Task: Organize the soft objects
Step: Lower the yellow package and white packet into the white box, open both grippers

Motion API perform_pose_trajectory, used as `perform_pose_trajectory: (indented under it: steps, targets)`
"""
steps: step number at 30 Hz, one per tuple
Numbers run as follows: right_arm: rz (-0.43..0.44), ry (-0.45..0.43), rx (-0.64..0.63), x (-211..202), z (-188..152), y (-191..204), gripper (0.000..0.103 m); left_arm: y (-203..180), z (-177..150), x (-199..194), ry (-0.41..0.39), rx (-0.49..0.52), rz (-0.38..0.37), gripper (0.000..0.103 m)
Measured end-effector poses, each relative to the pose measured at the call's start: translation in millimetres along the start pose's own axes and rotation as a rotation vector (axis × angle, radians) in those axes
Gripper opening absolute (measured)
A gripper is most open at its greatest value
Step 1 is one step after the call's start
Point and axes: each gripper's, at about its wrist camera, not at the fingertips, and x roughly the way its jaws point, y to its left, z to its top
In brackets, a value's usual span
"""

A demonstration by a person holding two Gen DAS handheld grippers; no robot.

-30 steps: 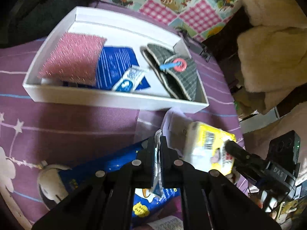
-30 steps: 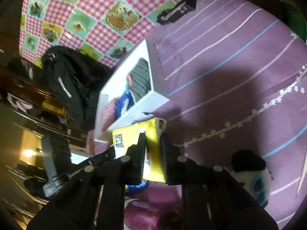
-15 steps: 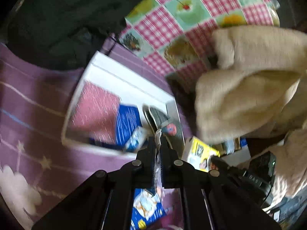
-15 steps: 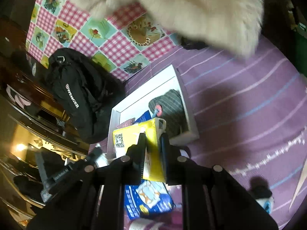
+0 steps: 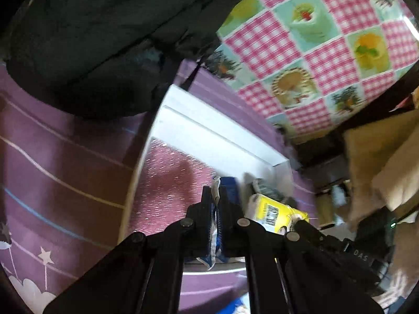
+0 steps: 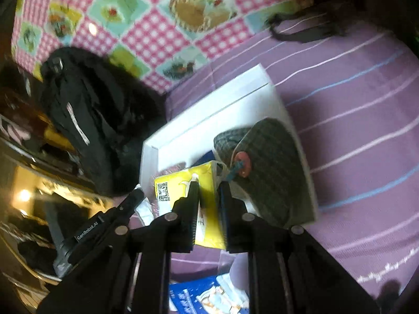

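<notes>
My left gripper point(image 5: 215, 192) is shut on a blue and white soft pack point(image 5: 214, 246), held over the white box point(image 5: 209, 130). In the box lie a pink glittery cloth point(image 5: 167, 188) and a grey striped pouch point(image 6: 272, 167) with a red button. My right gripper point(image 6: 209, 185) is shut on a yellow tissue pack point(image 6: 207, 204), held above the box's near side beside the pouch. The yellow pack also shows in the left wrist view point(image 5: 272, 213), with the right gripper's body to its right.
The box sits on a purple striped sheet point(image 6: 353, 99). A black backpack point(image 5: 104, 39) lies beside the box. A pink checked cloth point(image 5: 327, 39) is behind. Another blue pack point(image 6: 209, 295) lies below the right gripper. Beige fabric point(image 5: 379, 162) is at the right.
Both grippers have moved forward and lifted their packs from the sheet to over the white box. The box looms larger in both views.
</notes>
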Motion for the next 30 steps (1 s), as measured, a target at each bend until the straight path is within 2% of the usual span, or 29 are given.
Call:
perform_pose_trajectory:
  steps: [3,4,6,8,12,13,15,16,17,18,19,21,23,27,30]
  targets:
    - [-0.106,0.033,-0.08,24,2,9,0.017,-5,-1,7,-0.002,0.053,0.12,0.003]
    - [-0.119,0.046,-0.09,30,1,7,0.017,-8,-2,8,-0.01,0.087,0.163,0.003]
    - [-0.086,0.089,-0.076,42,2,5,0.017,-13,-3,10,-0.028,0.137,0.245,0.003]
    - [-0.089,0.105,-0.071,48,2,4,0.017,-12,-2,14,-0.027,0.141,0.253,0.003]
    - [-0.12,0.107,-0.101,50,2,8,0.021,-4,1,14,-0.042,0.072,0.206,0.004]
    - [-0.124,0.107,-0.102,49,2,9,0.022,-3,2,12,-0.048,0.06,0.202,0.009]
    - [-0.132,0.102,-0.102,45,-1,9,0.025,-4,2,7,-0.071,0.052,0.201,0.03]
    - [-0.141,0.096,-0.109,42,-2,10,0.029,-5,2,2,-0.094,0.057,0.197,0.057]
    - [-0.153,0.087,-0.122,40,-2,13,0.033,-8,2,-1,-0.111,0.067,0.177,0.072]
    - [-0.164,0.073,-0.139,38,-3,17,0.046,-12,1,-3,-0.123,0.078,0.152,0.078]
    - [-0.177,0.048,-0.165,32,-4,21,0.055,-16,-1,-8,-0.144,0.092,0.155,0.081]
    - [-0.186,0.008,-0.188,25,-5,27,0.061,-25,-5,-14,-0.171,0.12,0.183,0.081]
    - [-0.188,-0.035,-0.195,13,-7,31,0.061,-35,-8,-18,-0.184,0.156,0.193,0.081]
    - [-0.2,-0.055,-0.213,-8,-11,36,0.061,-52,-25,-33,-0.223,0.208,0.236,0.081]
    - [-0.206,-0.061,-0.244,-25,-22,39,0.061,-56,-42,-42,-0.218,0.188,0.329,0.081]
